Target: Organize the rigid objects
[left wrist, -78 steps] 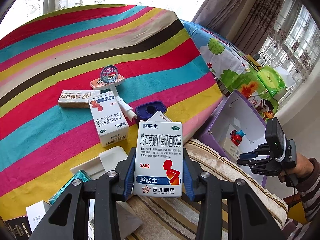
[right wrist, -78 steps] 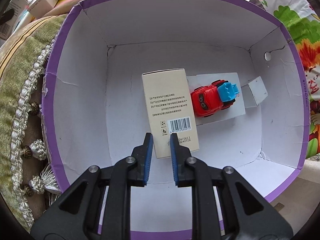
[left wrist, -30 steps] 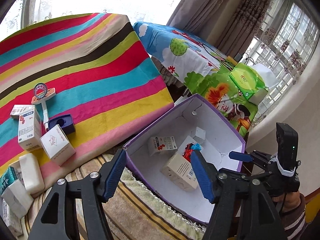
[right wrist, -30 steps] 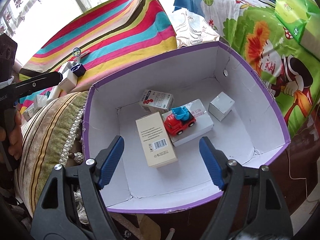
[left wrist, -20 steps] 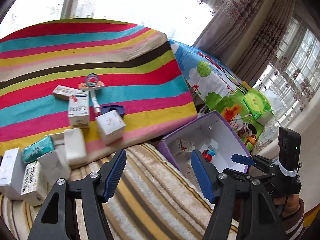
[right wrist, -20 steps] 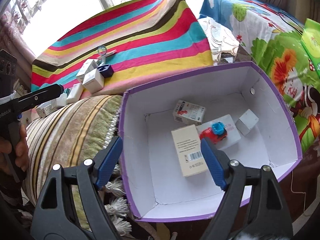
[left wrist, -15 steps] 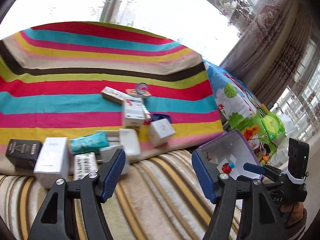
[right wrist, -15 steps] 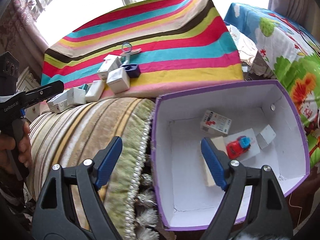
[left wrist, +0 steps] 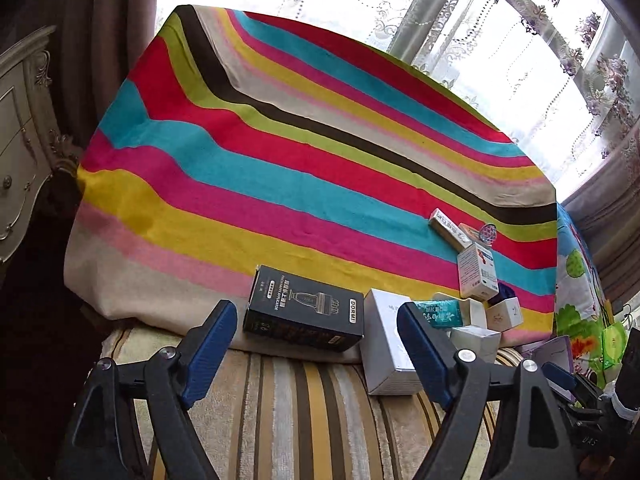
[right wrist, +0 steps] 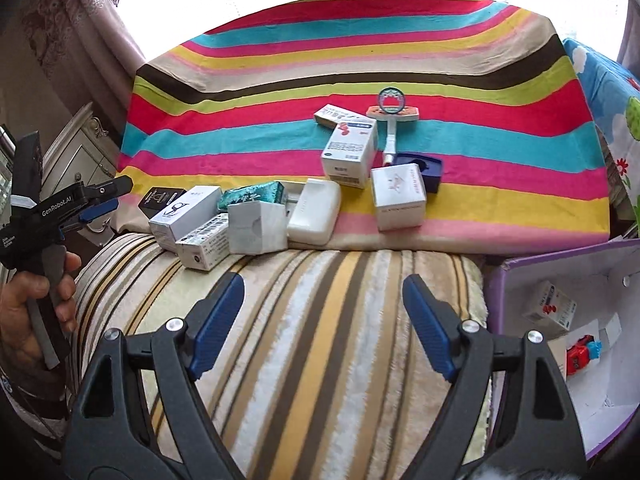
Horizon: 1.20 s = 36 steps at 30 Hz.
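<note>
- Left wrist view: our left tongs (left wrist: 316,346) have just been widening, empty; black box (left wrist: 304,314) at twelve o'clock
- Our right tongs (right wrist: 320,320) gape wide, empty; purple box (right wrist: 560,320) at three o'clock

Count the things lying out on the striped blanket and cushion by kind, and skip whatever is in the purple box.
Cardboard boxes: 7
Teal packet: 1
White rounded case: 1
Dark blue holder: 1
Ring-topped toy stick: 1
Total: 11, not counting a white piece half hidden behind the case.
</note>
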Each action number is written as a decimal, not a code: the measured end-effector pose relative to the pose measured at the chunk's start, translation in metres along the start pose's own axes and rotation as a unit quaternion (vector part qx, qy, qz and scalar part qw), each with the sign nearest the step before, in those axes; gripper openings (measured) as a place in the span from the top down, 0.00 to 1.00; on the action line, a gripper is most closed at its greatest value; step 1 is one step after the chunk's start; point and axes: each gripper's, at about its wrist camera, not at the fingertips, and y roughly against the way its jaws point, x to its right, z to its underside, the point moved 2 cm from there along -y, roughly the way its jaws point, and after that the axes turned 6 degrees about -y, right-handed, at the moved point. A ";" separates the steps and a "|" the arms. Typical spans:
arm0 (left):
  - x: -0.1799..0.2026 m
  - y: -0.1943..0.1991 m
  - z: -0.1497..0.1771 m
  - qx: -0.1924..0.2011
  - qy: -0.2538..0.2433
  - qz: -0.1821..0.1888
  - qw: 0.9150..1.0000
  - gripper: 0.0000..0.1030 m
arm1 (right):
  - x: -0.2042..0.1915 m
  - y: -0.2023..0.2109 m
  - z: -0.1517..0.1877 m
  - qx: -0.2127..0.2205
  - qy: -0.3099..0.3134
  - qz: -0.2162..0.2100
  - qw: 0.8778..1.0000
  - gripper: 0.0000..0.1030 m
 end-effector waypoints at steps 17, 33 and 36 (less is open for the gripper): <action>0.013 -0.048 -0.003 -0.064 -0.068 -0.036 0.995 0.05 | -0.060 -0.075 -0.028 -0.027 0.045 0.062 0.997 0.19; 0.001 -0.069 0.011 -0.097 -0.049 -0.039 0.993 0.45 | -0.049 -0.079 -0.025 -0.023 0.023 0.026 0.999 0.63; 0.002 -0.067 0.012 -0.093 -0.052 -0.038 0.994 0.54 | -0.048 -0.076 -0.025 -0.014 0.019 0.023 0.999 0.63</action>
